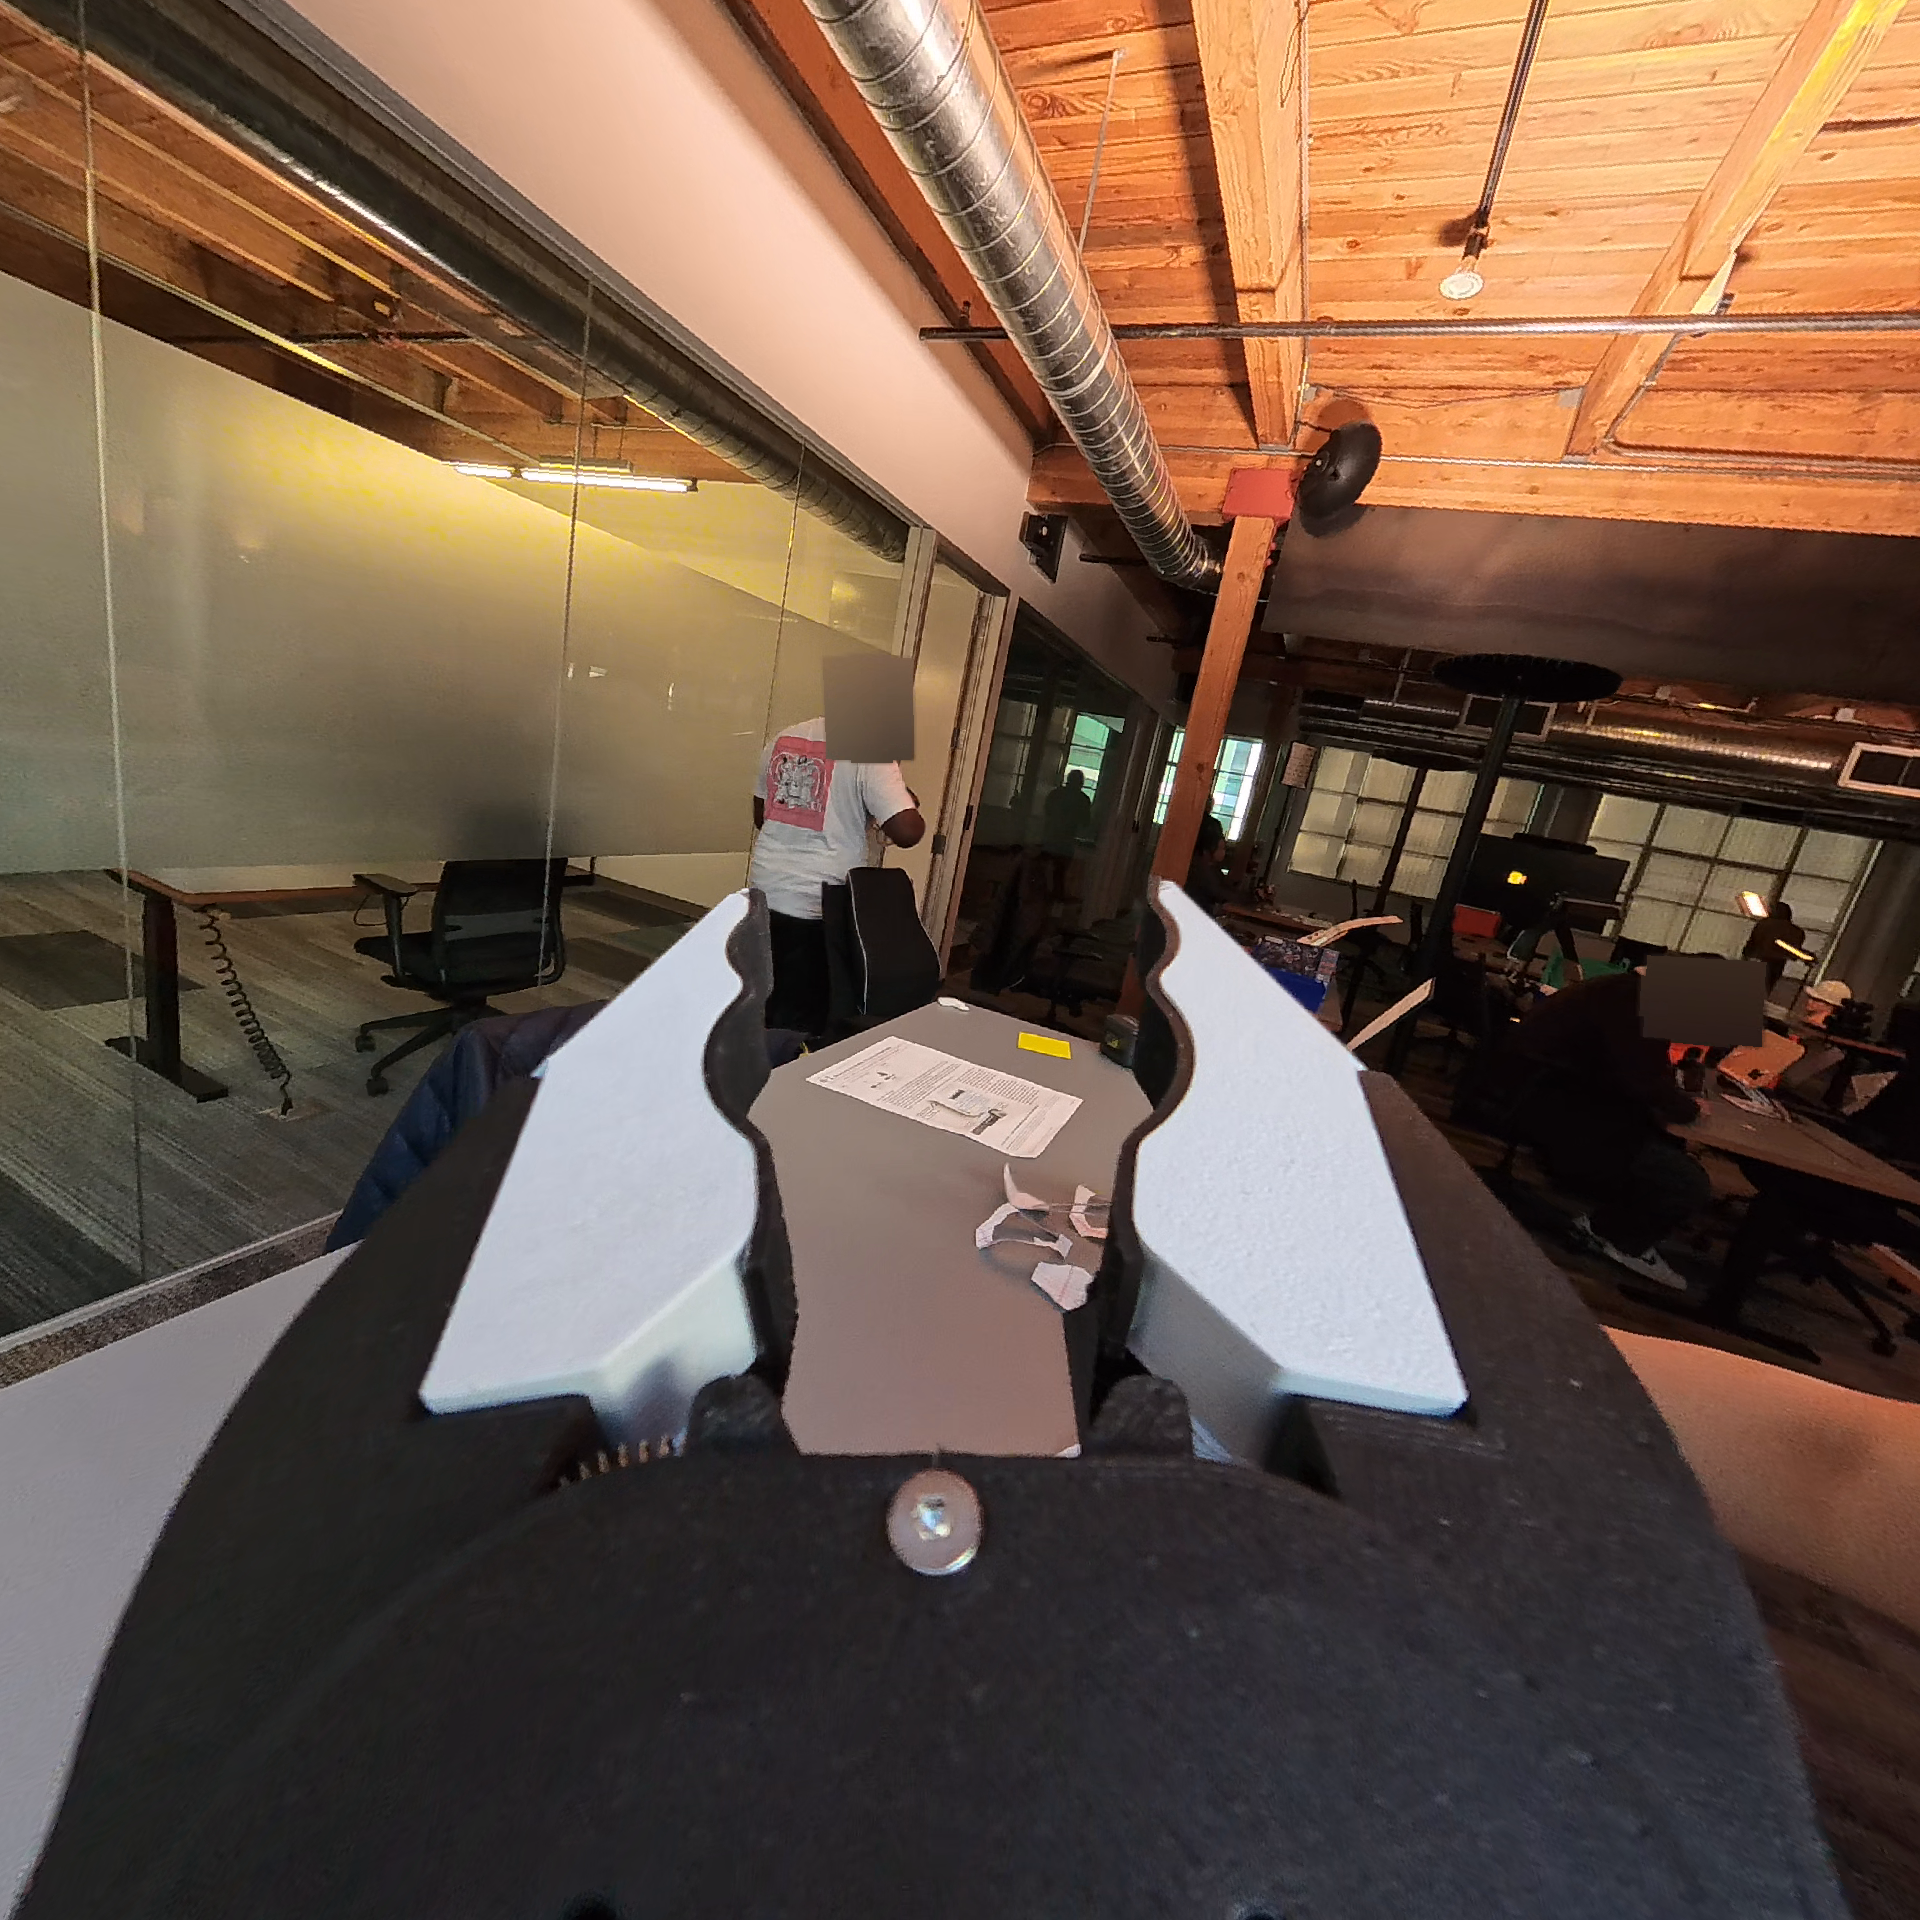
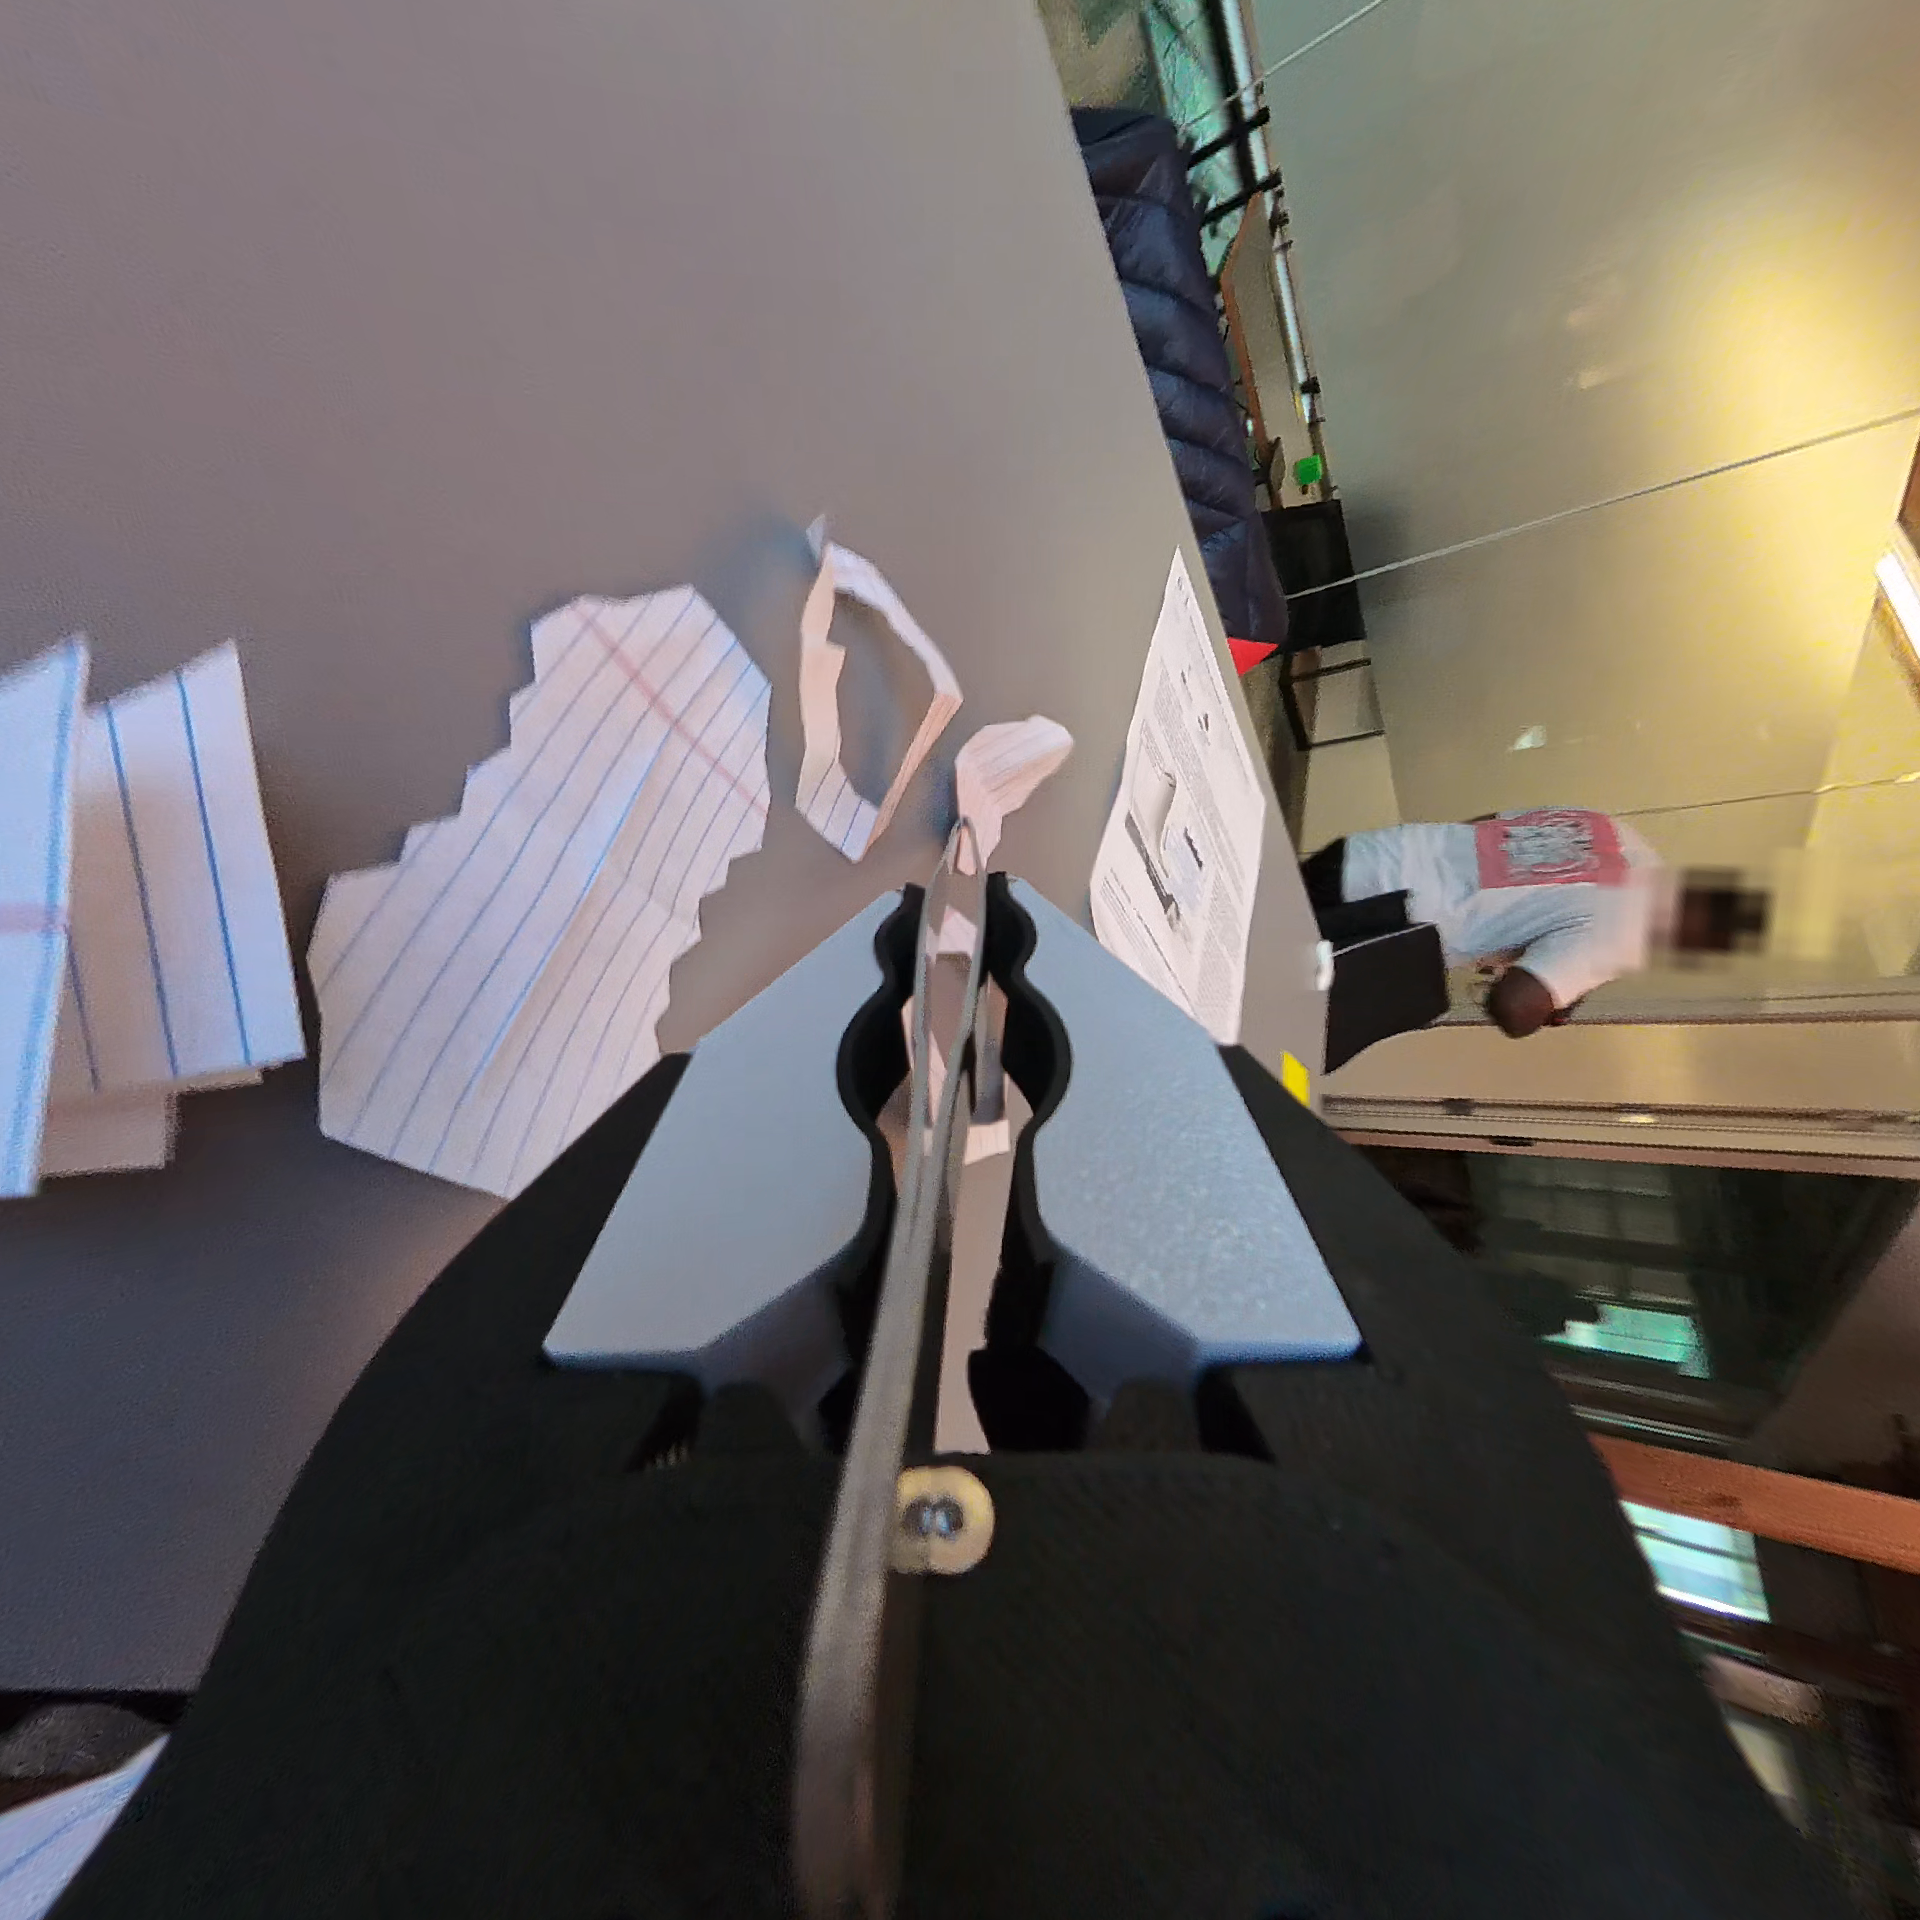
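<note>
My right gripper (image 2: 958,862) is shut on a thin metal tool with two long blades (image 2: 935,1091), which looks like tweezers or scissors. The blades run forward between the jaws. A small scrap of lined paper (image 2: 1013,769) sits at the tool's tip, just above the grey table (image 2: 520,312). A large jagged-edged piece of lined paper (image 2: 540,883) and a cut-out paper ring (image 2: 873,675) lie to the left of it. My left gripper (image 1: 954,899) is open and empty, held above the same table (image 1: 904,1299). Paper scraps (image 1: 1039,1236) lie near its right finger.
A printed sheet (image 1: 945,1091) (image 2: 1174,831) and a yellow note (image 1: 1043,1044) lie farther along the table. More lined paper pieces (image 2: 177,873) lie at the left. A dark jacket (image 2: 1184,364) hangs at the table's edge. A person in a white shirt (image 1: 821,821) stands beyond, by a glass wall.
</note>
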`<state>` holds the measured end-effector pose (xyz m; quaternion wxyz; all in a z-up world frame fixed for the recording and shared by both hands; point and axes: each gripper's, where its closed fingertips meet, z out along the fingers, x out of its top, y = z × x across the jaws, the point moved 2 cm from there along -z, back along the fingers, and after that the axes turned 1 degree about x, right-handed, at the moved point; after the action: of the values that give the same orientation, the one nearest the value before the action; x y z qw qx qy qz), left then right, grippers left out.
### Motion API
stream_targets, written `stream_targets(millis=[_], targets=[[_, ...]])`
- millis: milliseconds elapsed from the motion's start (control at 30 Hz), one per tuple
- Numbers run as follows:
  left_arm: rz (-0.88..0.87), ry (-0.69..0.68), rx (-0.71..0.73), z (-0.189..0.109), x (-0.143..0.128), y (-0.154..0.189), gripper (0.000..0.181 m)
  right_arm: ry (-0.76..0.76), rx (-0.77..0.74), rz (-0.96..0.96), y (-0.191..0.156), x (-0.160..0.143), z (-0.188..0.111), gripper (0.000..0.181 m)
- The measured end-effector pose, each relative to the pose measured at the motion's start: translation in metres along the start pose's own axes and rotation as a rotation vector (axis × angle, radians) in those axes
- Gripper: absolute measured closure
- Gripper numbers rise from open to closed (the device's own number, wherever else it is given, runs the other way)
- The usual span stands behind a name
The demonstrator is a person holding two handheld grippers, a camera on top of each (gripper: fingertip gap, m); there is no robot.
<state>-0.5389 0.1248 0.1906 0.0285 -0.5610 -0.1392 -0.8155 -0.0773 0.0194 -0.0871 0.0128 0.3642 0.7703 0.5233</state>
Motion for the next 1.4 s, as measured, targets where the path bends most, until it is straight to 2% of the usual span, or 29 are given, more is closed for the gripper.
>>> stream_targets(millis=[67, 133, 267, 367, 433, 533, 700, 833, 967, 1033, 1100, 1233, 1300, 1400], targets=[[0.0, -0.006, 0.0, 0.0, -0.001, -0.001, 0.112, 0.084, -0.012, 0.17, 0.014, 0.012, -0.017, 0.171], [0.001, 0.001, 0.006, -0.003, 0.001, -0.002, 0.112, 0.227, 0.003, 0.447, 0.034, 0.029, -0.043, 0.171], [-0.001, 0.033, 0.02, -0.012, 0.009, -0.004, 0.112, 0.674, 0.305, 1.114, 0.078, 0.076, -0.089, 0.171], [0.013, 0.047, 0.034, -0.018, 0.014, -0.004, 0.112, 0.907, 0.571, 1.388, 0.102, 0.105, -0.092, 0.171], [0.015, 0.055, 0.038, -0.02, 0.016, -0.004, 0.112, 0.947, 0.662, 1.473, 0.111, 0.121, -0.074, 0.17], [0.011, 0.059, 0.04, -0.022, 0.016, -0.005, 0.112, 0.848, 0.633, 1.389, 0.112, 0.153, -0.028, 0.17], [0.01, 0.045, 0.04, -0.02, 0.014, -0.005, 0.112, 0.726, 0.597, 1.125, 0.106, 0.226, 0.017, 0.169], [0.015, 0.046, 0.023, -0.02, 0.016, 0.0, 0.112, 0.593, 0.582, 0.958, 0.085, 0.253, 0.046, 0.169], [0.02, 0.04, 0.019, -0.02, 0.016, 0.002, 0.111, 0.489, 0.542, 0.862, 0.069, 0.26, 0.062, 0.162], [0.014, 0.043, 0.016, -0.02, 0.016, 0.001, 0.111, 0.539, 0.56, 0.868, 0.068, 0.264, 0.053, 0.166], [0.008, 0.048, 0.014, -0.021, 0.017, 0.0, 0.111, 0.59, 0.505, 0.847, 0.074, 0.26, 0.038, 0.168], [-0.001, 0.054, 0.014, -0.023, 0.017, -0.003, 0.111, 0.675, 0.445, 0.744, 0.074, 0.238, -0.027, 0.166], [-0.003, 0.057, 0.01, -0.024, 0.018, -0.003, 0.111, 0.685, 0.407, 0.627, 0.065, 0.214, -0.07, 0.165], [-0.013, 0.067, 0.0, -0.024, 0.018, -0.004, 0.111, 0.519, 0.294, 0.46, 0.048, 0.147, -0.119, 0.166]])
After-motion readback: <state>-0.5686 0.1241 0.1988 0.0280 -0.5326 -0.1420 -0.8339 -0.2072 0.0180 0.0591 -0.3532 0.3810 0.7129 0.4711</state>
